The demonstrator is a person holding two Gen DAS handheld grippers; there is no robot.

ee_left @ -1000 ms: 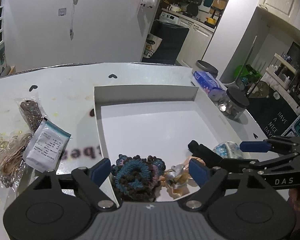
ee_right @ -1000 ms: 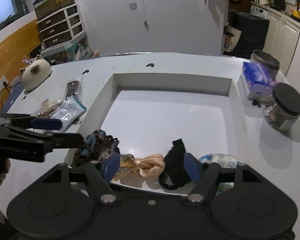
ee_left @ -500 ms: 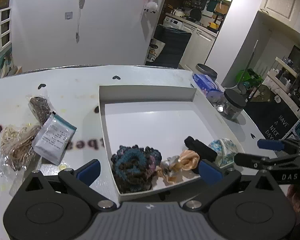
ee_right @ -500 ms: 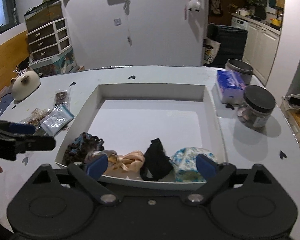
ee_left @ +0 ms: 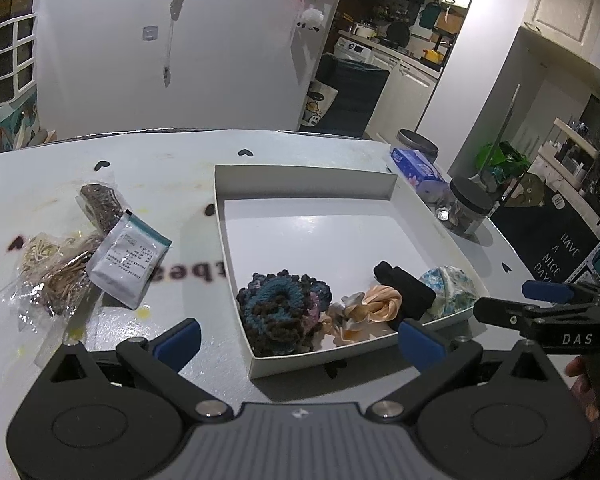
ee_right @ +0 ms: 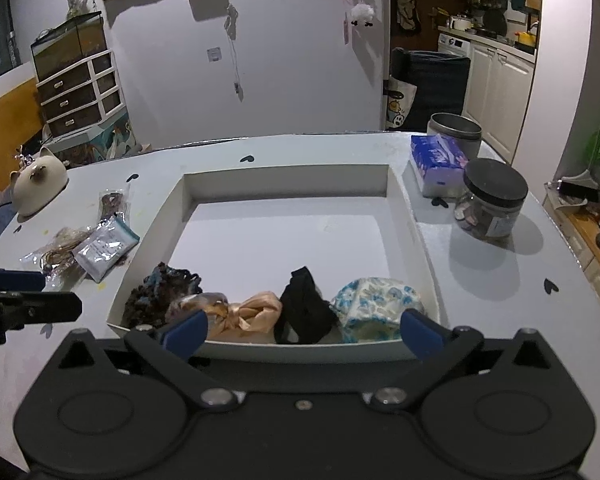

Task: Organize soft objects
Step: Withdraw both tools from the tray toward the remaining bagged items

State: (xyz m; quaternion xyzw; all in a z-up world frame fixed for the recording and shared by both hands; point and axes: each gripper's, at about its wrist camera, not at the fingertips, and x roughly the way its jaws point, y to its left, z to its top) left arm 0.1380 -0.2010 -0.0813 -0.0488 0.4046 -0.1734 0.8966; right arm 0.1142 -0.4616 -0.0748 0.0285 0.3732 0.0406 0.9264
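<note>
Scrunchies (ee_right: 242, 314) line white tray (ee_right: 288, 178) at 6 o'clock edge; left tongs (ee_left: 300, 342) spread empty, right tongs (ee_right: 302, 330) opening, empty.

"DAS" in white on the right tool (ee_left: 542, 300); "HAVE A NICE DAY" on the dark mat (ee_left: 556, 248); mirrored letters on the table (ee_left: 180, 176); sachet (ee_left: 128, 258) print illegible.

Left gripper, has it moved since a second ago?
Yes. The left gripper has pulled back from the white box: earlier it straddled the crocheted scrunchie, now it sits short of the box's near wall.
</note>
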